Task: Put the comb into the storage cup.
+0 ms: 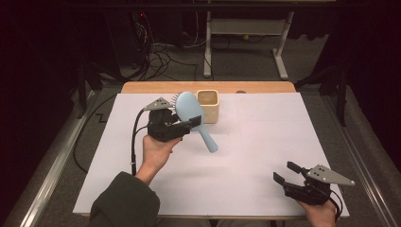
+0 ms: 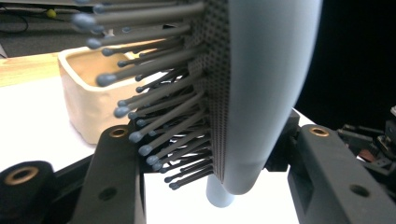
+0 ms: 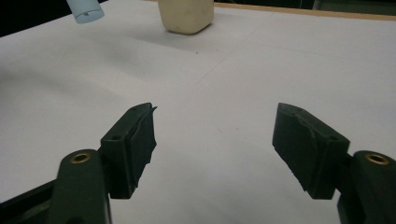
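Above the table's white sheet [image 1: 265, 142], left tongs [image 1: 191, 124] clamp a blue hairbrush [image 1: 191, 111]; right tongs [image 1: 286, 172] gape empty.

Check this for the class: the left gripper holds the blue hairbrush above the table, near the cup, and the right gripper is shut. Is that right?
Not quite: the right gripper is open, its jaws wide apart with nothing between them, as the right gripper view shows. The rest stands: the left gripper holds the blue hairbrush above the table, near the cup.

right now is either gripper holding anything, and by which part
The left gripper holds the blue hairbrush by the lower end of its head, where the handle starts. The right gripper is open and holds nothing.
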The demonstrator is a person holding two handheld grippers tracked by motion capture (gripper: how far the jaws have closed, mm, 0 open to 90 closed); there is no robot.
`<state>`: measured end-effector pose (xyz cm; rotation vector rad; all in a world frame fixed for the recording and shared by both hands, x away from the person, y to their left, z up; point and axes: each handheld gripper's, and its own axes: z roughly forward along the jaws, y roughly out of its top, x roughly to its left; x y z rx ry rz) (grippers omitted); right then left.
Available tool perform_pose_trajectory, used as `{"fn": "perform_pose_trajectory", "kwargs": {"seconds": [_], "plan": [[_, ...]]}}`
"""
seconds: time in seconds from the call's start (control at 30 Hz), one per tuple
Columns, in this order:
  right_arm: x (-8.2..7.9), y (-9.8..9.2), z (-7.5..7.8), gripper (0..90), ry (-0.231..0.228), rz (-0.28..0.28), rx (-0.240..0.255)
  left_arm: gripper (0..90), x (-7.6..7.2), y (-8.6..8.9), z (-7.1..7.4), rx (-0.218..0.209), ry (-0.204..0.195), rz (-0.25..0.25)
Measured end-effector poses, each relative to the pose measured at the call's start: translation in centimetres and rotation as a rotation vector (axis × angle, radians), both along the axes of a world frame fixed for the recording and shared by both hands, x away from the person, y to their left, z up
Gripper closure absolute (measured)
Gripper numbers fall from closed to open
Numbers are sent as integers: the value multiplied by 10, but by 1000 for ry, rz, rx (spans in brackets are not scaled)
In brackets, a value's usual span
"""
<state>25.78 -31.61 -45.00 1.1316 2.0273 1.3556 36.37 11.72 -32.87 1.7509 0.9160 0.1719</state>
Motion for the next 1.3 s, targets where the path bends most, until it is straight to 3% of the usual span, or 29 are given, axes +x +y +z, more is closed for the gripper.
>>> {"fn": "perform_pose_trajectory", "kwargs": {"seconds": [0.27,0.47,1.03,1.3], "plan": [[-4,-10,-5,292,-16,-29,25,534,10,8,1,-2,4,43],[-4,-14,-8,285,-9,-44,36,534,15,8,11,32,-18,60],[-5,-13,-9,264,-36,-53,36,534,38,-5,36,72,-67,85],[-5,-14,-9,256,-31,-44,55,534,50,-8,41,67,-62,114]]}}
